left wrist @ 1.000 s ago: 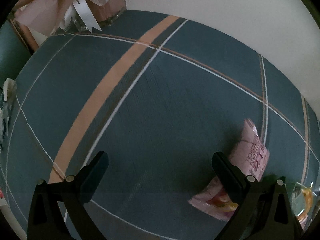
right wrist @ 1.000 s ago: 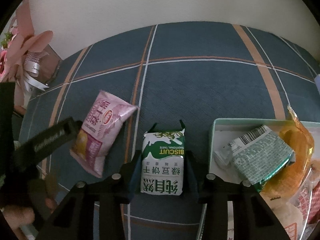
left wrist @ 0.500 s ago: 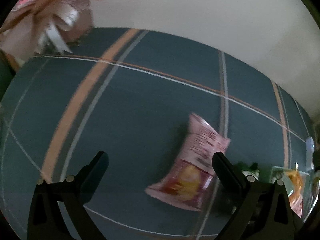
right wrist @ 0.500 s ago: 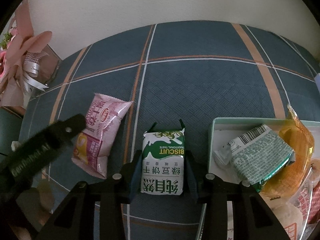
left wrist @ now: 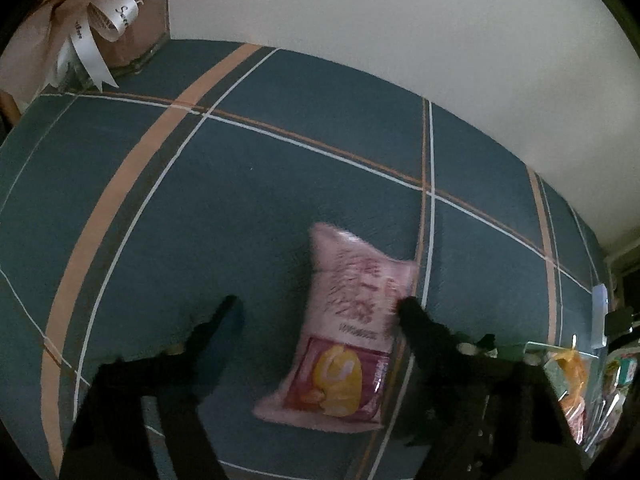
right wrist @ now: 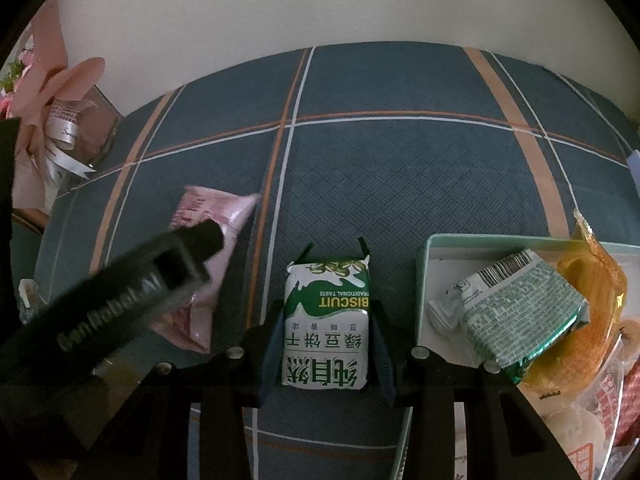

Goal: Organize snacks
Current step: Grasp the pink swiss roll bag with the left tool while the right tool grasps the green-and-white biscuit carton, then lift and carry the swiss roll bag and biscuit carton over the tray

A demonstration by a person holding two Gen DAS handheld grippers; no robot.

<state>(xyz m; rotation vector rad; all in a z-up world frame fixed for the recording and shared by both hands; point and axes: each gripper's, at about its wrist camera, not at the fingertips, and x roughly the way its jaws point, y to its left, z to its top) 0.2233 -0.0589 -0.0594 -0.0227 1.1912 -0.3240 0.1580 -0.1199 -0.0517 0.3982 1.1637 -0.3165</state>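
On plaid worktop [left wrist: 248,184], pink snack bag [left wrist: 344,332] lies between closing left tool [left wrist: 318,308] fingers, not yet pinched; centre before squeezing. Right tool [right wrist: 326,312] clamps green biscuit pack [right wrist: 326,320] beside tray [right wrist: 424,280].

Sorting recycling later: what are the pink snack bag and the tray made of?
Pink snack bag: probably thin plastic film, glossy, with crimped end seams and a puffy body. Tray: looks like rigid plastic or coated card, matte pale green; cannot tell which.
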